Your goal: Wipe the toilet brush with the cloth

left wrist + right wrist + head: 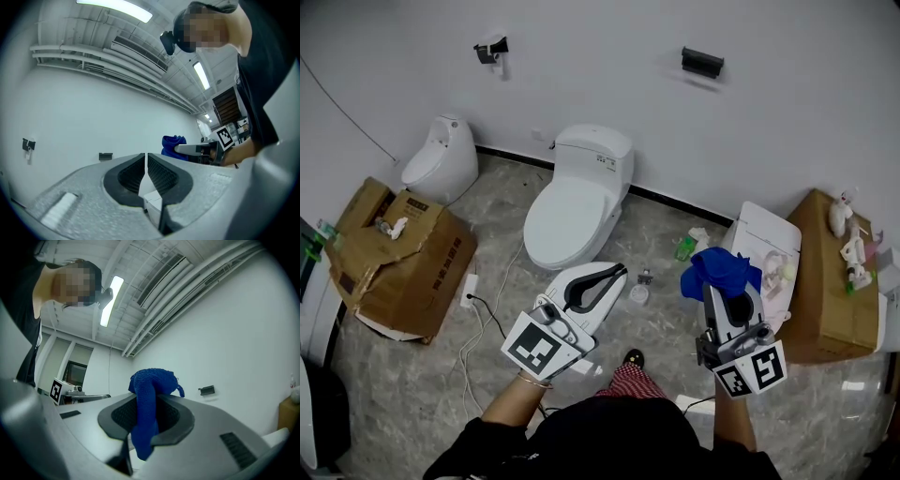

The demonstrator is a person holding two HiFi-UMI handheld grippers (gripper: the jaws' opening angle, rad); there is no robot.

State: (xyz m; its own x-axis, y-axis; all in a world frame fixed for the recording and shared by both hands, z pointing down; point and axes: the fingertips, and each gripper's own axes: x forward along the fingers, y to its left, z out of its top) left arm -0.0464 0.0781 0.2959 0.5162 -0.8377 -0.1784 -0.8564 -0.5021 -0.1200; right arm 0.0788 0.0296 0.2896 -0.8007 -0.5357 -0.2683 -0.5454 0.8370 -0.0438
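A blue cloth (pixel 719 269) bunches out of my right gripper (pixel 724 292), which is shut on it; in the right gripper view the cloth (pixel 149 401) hangs down between the jaws. My left gripper (pixel 617 274) is held beside it at the left, shut with nothing in it, its jaws meeting at the tips (pixel 146 161). Both point slightly upward toward the white wall. The left gripper view shows the cloth (pixel 172 142) and the right gripper (pixel 199 150) off to its right. I cannot make out a toilet brush in any view.
A white toilet (pixel 577 199) stands ahead by the wall, with a smaller white fixture (pixel 441 157) at its left. Cardboard boxes sit at the left (pixel 398 258) and right (pixel 825 281). A green bottle (pixel 685 247), small items and a white cable (pixel 483 323) lie on the marble floor.
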